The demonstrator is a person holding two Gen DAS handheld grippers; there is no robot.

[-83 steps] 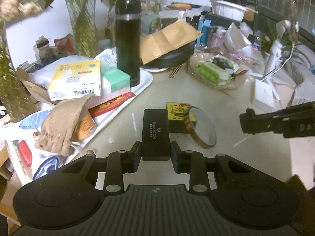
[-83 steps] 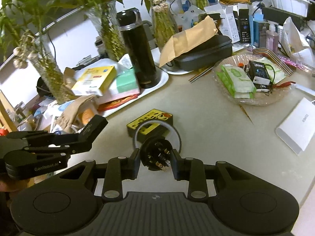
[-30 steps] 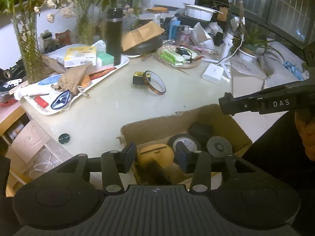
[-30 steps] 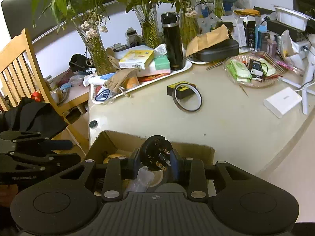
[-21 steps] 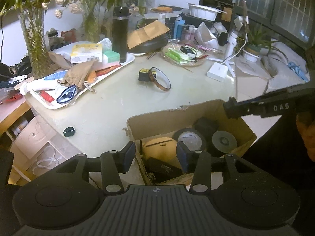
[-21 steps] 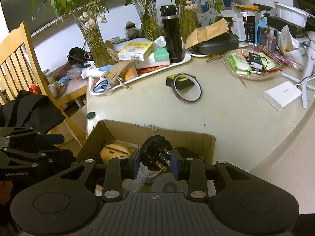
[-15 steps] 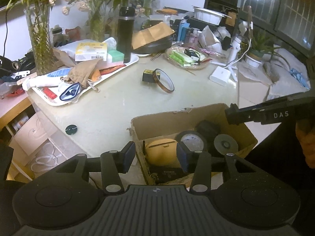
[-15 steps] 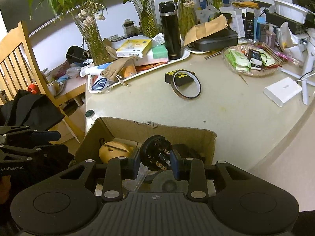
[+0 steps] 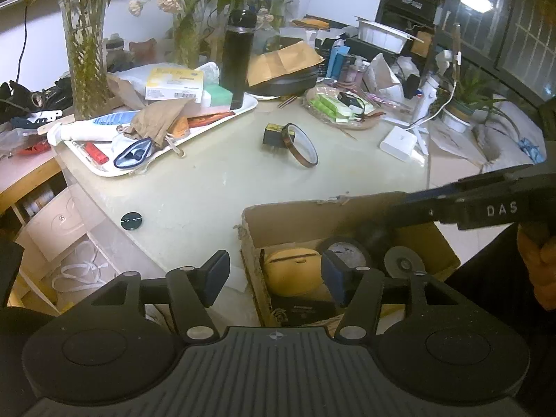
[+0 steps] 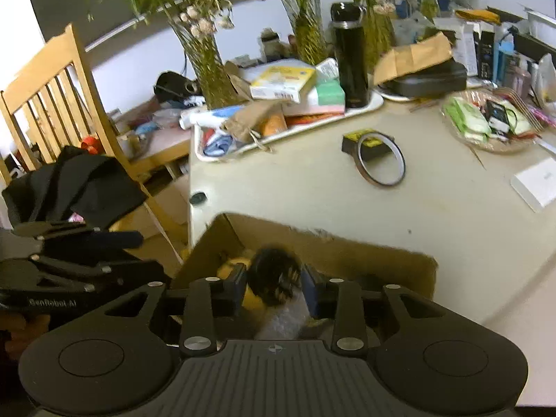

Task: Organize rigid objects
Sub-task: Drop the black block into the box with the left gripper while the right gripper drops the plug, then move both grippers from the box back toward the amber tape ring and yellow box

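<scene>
An open cardboard box [image 9: 312, 208] [image 10: 312, 243] sits at the table's near edge. Inside lie a yellow round case [image 9: 292, 267], a flat black box [image 9: 302, 309] and tape rolls [image 9: 344, 248]. My left gripper [image 9: 276, 276] [image 10: 146, 252] hovers over the box's left wall; its jaws are opening and nothing is gripped between them. My right gripper [image 10: 276, 286] [image 9: 410, 205] is over the box with its jaws opening. A blurred black round plug [image 10: 274, 274] sits between the pads, which no longer press on it.
On the table lie a brown tape ring [image 9: 302, 146] against a small yellow-black box [image 9: 272, 133], a cluttered white tray [image 9: 104, 170], a black flask [image 9: 238, 59], a glass dish [image 9: 347, 123] and a white box [image 9: 398, 144]. A wooden chair [image 10: 52, 104] stands at the left.
Both grippers came from the table to the cardboard box. The flat black box left my left jaws, which widened. My right jaws spread off the black plug, now blurred.
</scene>
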